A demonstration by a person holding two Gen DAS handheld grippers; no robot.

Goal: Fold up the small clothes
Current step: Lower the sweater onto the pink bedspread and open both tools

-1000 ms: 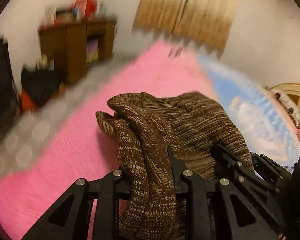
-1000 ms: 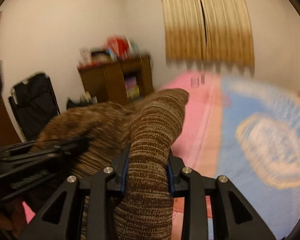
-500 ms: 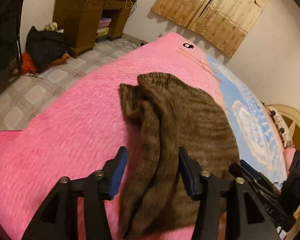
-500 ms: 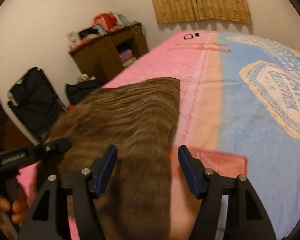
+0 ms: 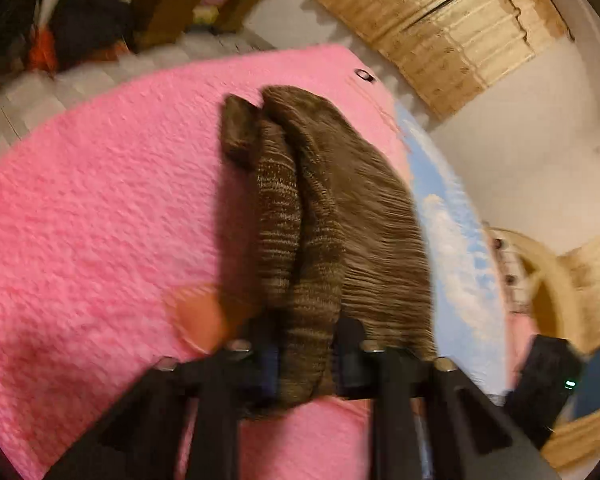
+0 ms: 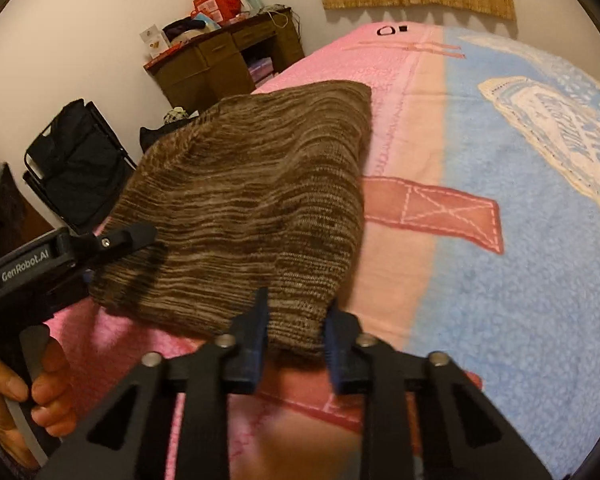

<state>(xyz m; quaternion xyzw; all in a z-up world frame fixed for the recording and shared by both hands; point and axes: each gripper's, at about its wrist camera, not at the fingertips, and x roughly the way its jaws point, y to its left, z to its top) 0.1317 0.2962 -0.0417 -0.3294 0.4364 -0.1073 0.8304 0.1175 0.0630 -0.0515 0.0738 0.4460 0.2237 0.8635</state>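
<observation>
Bedroom blanket lies under both tongs: left tongs and right tongs have just closed on the knit's near edge, so a fold comes next.

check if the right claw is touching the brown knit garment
Touching. The right wrist view shows the right claw with both blue pads pressed against the near edge of the brown knit garment, no gap.

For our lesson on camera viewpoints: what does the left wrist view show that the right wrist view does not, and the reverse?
Only the left wrist view: the bunched, rolled edge of the brown knit garment pinched in the left tool, and a round wooden frame.
Only the right wrist view: a hand holding the left tool, a black folding chair, and white lettering on the blanket.
Both: the garment, the pink blanket, the curtain, the wooden desk.
</observation>
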